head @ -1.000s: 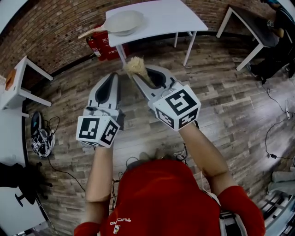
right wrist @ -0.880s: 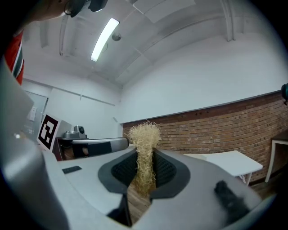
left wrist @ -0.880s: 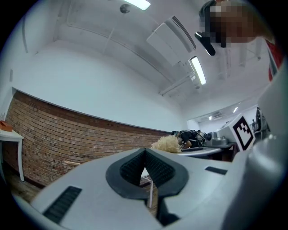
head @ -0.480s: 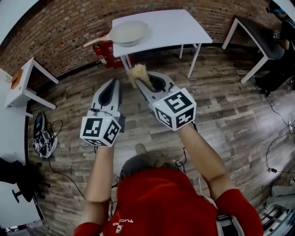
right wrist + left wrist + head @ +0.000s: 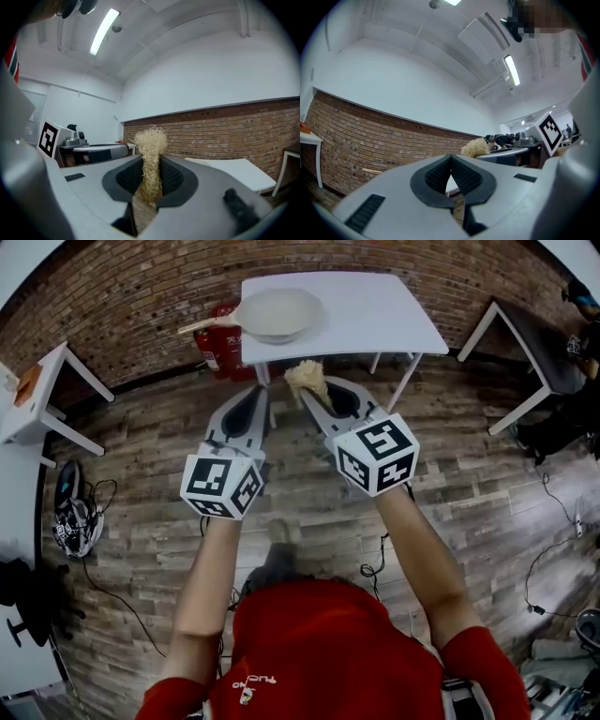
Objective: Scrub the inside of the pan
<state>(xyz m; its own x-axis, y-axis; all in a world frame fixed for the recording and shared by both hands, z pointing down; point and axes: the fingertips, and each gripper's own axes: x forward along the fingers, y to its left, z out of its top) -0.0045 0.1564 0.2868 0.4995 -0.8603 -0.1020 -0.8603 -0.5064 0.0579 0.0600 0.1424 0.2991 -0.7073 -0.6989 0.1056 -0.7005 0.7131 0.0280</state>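
A pale pan (image 5: 281, 313) with a wooden handle sits on the white table (image 5: 384, 310), handle pointing left. My right gripper (image 5: 311, 388) is shut on a tuft of straw-coloured scrubbing fibre (image 5: 305, 377), held in the air short of the table's near edge. In the right gripper view the fibre (image 5: 151, 149) sticks up from between the pinched jaws of my right gripper (image 5: 151, 176). My left gripper (image 5: 260, 401) hangs beside it to the left, jaws closed with nothing between them; in its own view the left gripper (image 5: 451, 174) points at the brick wall.
A red fire extinguisher (image 5: 217, 348) stands under the table's left end. A small white side table (image 5: 42, 390) is at far left, a dark desk (image 5: 539, 338) at right. Cables (image 5: 80, 512) lie on the wooden floor.
Both grippers have moved forward toward the white table and the pan, which now appear closer. The right gripper keeps its hold on the fibre.
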